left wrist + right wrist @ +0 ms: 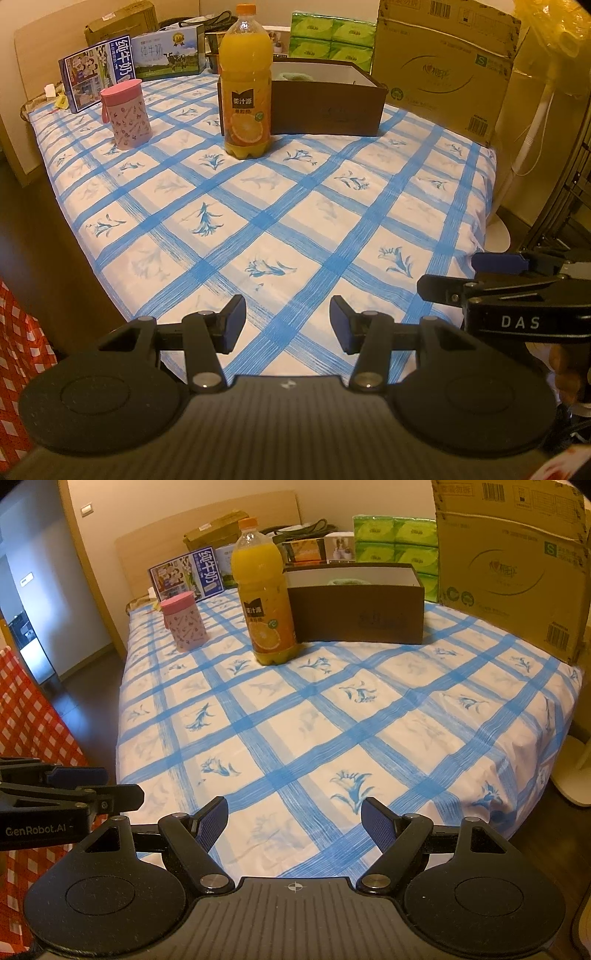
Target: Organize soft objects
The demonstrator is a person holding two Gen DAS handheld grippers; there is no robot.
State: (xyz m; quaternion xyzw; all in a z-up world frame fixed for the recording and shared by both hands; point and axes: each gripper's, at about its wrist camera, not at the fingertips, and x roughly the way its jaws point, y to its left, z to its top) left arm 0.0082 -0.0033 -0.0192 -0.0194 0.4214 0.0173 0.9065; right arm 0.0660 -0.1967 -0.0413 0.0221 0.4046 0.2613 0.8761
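Note:
A brown open box (328, 107) (356, 616) stands at the far side of the bed, and something pale green and soft (293, 76) (345, 580) peeks over its rim. My left gripper (287, 325) hovers open over the near edge of the blue-checked sheet (258, 206), nothing between its fingers. My right gripper (294, 825) is also open and empty above the sheet (332, 720). In the left wrist view the right gripper (476, 275) juts in at the right; in the right wrist view the left gripper (114, 784) shows at the left.
An orange juice bottle (245, 85) (267, 598) stands in front of the box's left end. A pink lidded cup (126, 112) (184, 620) stands further left. Milk cartons (98, 75), green tissue packs (330, 37) and a large cardboard carton (447, 66) (513, 565) line the back. A red checked cloth (26, 720) hangs at left.

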